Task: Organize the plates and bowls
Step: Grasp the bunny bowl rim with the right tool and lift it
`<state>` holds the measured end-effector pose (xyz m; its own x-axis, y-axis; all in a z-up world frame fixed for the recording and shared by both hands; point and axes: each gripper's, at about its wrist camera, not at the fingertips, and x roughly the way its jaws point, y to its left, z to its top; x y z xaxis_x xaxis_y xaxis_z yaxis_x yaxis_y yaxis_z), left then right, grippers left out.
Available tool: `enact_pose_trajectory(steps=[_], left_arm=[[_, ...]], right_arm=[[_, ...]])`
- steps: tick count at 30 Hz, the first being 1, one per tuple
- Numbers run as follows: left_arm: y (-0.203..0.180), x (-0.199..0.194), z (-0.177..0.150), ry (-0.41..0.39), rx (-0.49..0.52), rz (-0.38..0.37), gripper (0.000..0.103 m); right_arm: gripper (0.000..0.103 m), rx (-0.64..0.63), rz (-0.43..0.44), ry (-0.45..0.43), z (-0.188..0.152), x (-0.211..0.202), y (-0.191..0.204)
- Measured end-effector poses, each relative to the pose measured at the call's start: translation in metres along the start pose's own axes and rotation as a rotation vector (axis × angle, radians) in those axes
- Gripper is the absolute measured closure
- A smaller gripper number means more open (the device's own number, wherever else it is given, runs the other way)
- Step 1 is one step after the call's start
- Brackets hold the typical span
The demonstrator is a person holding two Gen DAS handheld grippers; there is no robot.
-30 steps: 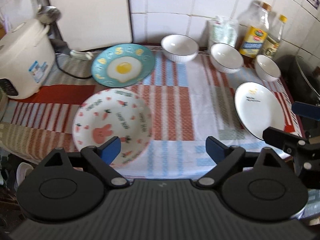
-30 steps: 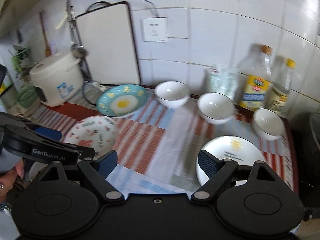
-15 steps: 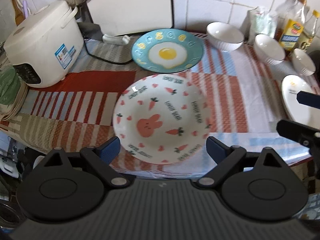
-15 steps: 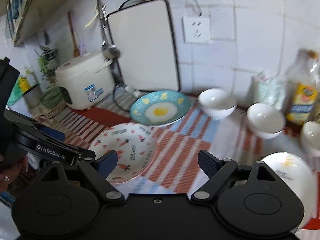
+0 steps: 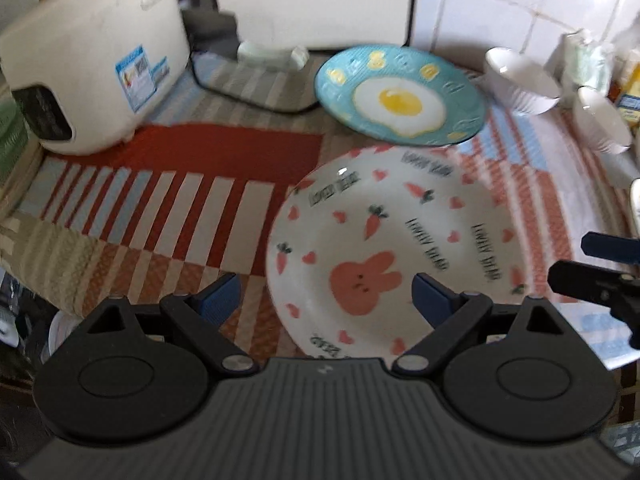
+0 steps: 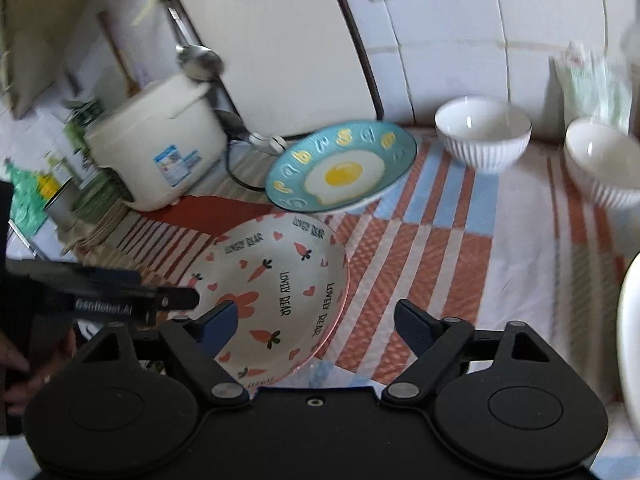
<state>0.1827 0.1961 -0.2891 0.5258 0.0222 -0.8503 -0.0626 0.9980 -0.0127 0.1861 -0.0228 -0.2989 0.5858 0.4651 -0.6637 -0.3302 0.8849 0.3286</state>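
Note:
A white plate with a pink rabbit and carrots lies on the striped cloth near the front edge; it also shows in the right wrist view. My left gripper is open and empty, hovering over the plate's near left rim. My right gripper is open and empty, just right of the left one, over the same plate's near right side. A blue fried-egg plate sits behind it. Two white bowls stand at the back right. The rim of a plain white plate shows at the far right.
A white rice cooker stands at the back left with its cord on the cloth. A white cutting board leans on the tiled wall, a ladle hanging beside it. A bag stands at the back right.
Both grippers have swung left and closer to the counter; the rabbit plate now fills the middle of both views. The bottles and the plain white plate have slid out to the right.

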Motion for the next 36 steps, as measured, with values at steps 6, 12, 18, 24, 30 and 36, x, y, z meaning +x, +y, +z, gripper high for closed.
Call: enact_pose_trajectory(steps=[6,12,18,24,30,36], left_arm=[[0.013,0.027,-0.001,0.022,0.0,0.031,0.011],[0.024,0.047,-0.002,0.033,-0.019,0.043,0.027],[0.033,0.048,0.0,0.02,-0.105,-0.063,0.071],[0.026,0.048,-0.002,-0.002,-0.129,-0.026,0.07],[0.019,0.047,-0.002,-0.015,-0.098,0.013,0.068],[0.02,0.046,-0.002,-0.012,-0.088,0.002,0.068]], right_arm=[[0.024,0.007,-0.005,0.043,-0.005,0.033,0.001],[0.041,0.051,-0.028,0.084,-0.009,0.055,-0.005],[0.083,0.057,-0.014,0.096,-0.009,0.062,-0.007],[0.081,0.123,0.006,0.09,-0.012,0.067,-0.01],[0.081,0.141,-0.001,0.11,-0.008,0.068,-0.008],[0.085,0.182,0.02,0.134,-0.004,0.066,-0.014]])
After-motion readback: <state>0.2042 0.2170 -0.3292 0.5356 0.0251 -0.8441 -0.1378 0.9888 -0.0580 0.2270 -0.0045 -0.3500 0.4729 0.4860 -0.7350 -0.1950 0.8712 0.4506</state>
